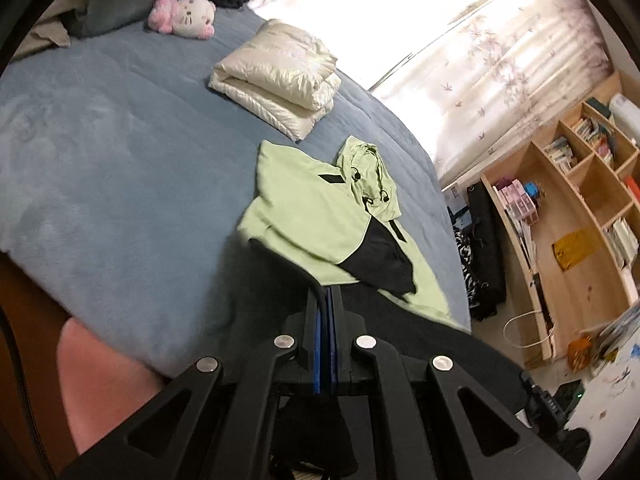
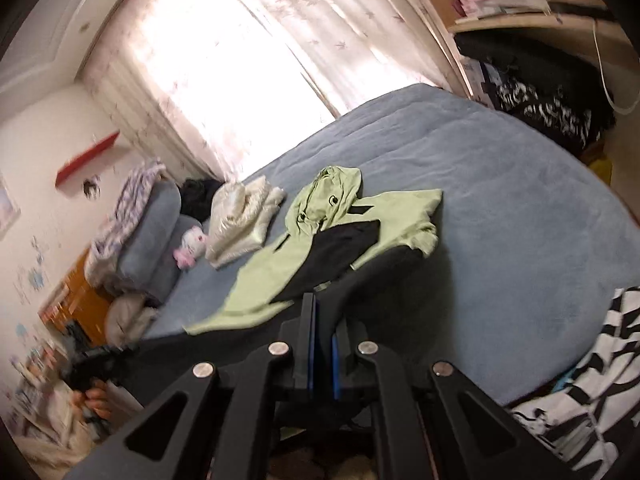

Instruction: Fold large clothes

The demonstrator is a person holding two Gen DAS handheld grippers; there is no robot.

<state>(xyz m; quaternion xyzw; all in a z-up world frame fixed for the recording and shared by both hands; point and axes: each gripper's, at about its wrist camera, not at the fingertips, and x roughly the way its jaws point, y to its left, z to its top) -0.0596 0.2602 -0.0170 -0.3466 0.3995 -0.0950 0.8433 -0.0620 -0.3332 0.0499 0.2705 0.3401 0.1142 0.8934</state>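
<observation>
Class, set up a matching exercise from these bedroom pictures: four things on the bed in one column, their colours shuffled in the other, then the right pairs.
Things:
1. hooded jacket
2. folded puffer coat
3. plush toy
4. bed cover

Colours:
A. blue-grey
B. pink and white
C. light green and black
D. cream

Pairs: 1-C, 2-D, 3-B, 4-A

Your left hand-held gripper (image 1: 326,294) is clamped on the dark hem of the green hoodie (image 1: 320,224) — it lies on the blue bed (image 1: 100,160), hood toward the curtain (image 1: 500,60). Beyond it sit a folded cream jacket (image 1: 276,80) and a plush toy (image 1: 184,16).
</observation>
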